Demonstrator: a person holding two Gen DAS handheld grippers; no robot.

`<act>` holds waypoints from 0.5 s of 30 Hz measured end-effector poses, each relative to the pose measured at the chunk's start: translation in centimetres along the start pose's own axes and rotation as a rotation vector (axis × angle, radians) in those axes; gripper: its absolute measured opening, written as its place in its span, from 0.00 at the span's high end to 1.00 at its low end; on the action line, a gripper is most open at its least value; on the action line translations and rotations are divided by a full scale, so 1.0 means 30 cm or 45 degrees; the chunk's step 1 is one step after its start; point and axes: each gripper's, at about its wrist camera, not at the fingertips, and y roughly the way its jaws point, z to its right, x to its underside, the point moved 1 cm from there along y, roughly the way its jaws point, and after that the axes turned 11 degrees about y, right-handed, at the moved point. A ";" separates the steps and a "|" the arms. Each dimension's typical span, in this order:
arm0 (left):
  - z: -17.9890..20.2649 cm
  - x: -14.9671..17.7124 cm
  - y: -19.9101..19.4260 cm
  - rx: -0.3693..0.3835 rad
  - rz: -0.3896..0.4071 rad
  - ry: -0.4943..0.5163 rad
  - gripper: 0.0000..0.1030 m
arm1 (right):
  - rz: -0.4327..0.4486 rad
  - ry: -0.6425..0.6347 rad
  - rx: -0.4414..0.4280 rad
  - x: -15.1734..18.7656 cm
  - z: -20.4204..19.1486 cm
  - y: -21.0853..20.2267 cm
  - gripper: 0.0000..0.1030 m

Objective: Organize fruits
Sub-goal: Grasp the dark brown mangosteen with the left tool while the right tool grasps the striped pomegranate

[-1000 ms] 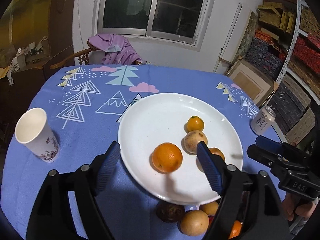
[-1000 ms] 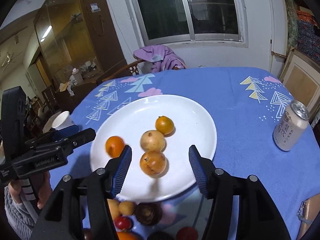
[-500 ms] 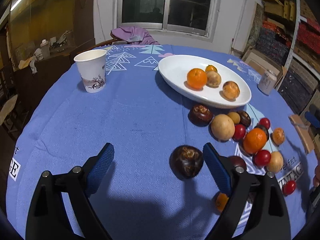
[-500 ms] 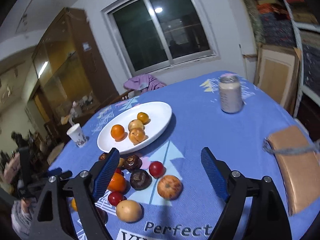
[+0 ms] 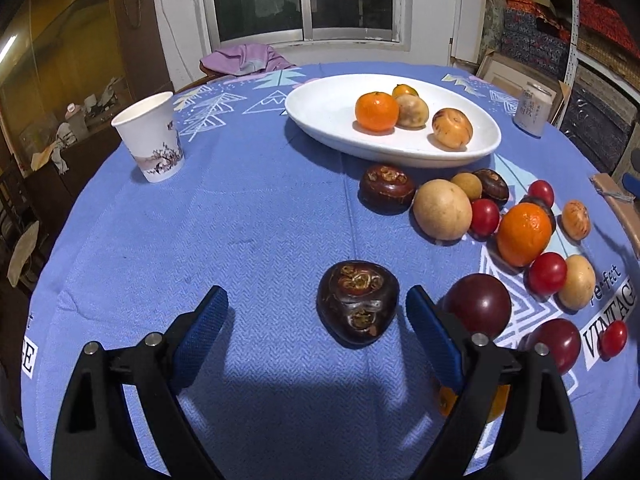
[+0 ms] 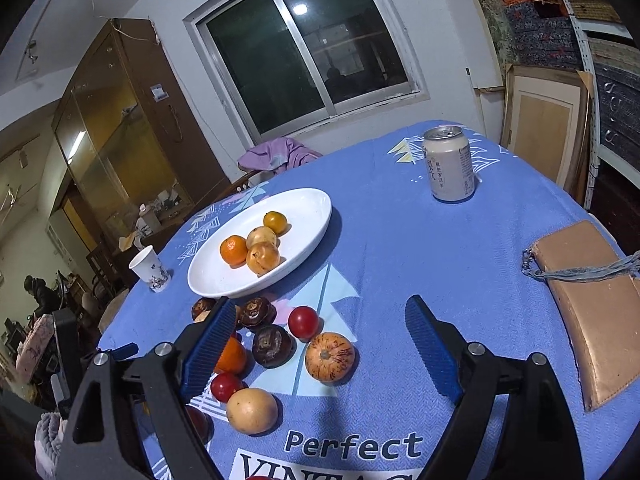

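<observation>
A white plate (image 5: 320, 112) (image 6: 312, 208) holds an orange (image 5: 376, 111), two tan fruits and a small orange one. Loose fruits lie on the blue cloth in front of it. My left gripper (image 5: 316, 320) is open and low over the cloth; a dark brown fruit (image 5: 357, 307) lies between its fingers, nearer the right one, untouched. My right gripper (image 6: 320, 344) is open and empty above a striped orange fruit (image 6: 329, 357), with a red tomato (image 6: 303, 321) and dark fruits beyond.
A paper cup (image 5: 151, 136) stands at the left. A drink can (image 6: 449, 164) stands at the back right. A tan wallet (image 6: 588, 300) with a strap lies at the right edge. A chair with purple cloth (image 5: 244, 60) is behind the table.
Both grippers have pulled back from over the plate towards the near side of the table. The left one has come down around the dark brown fruit. Both stay open.
</observation>
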 end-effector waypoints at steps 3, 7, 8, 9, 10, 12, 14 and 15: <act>-0.014 -0.005 0.006 0.010 0.000 -0.031 0.14 | -0.006 0.006 0.006 0.001 0.001 0.004 0.15; -0.008 -0.012 0.016 0.049 -0.004 -0.023 0.25 | -0.022 0.003 0.020 0.004 0.004 0.014 0.15; 0.001 -0.015 0.019 0.067 -0.004 -0.008 0.34 | -0.030 -0.001 0.025 0.006 0.003 0.019 0.15; 0.009 -0.016 0.021 0.076 -0.004 0.003 0.40 | -0.042 -0.009 0.033 0.010 0.001 0.026 0.15; 0.020 -0.018 0.023 0.083 -0.005 0.022 0.51 | -0.049 -0.015 0.038 0.013 -0.001 0.029 0.15; 0.037 -0.021 0.025 0.084 -0.006 0.049 0.57 | -0.067 -0.037 0.049 0.020 -0.009 0.039 0.15; 0.033 -0.021 0.027 0.095 -0.008 0.039 0.57 | -0.079 -0.066 0.057 0.028 -0.020 0.045 0.15; 0.030 -0.020 0.027 0.101 -0.008 0.034 0.57 | -0.086 -0.086 0.063 0.033 -0.025 0.048 0.15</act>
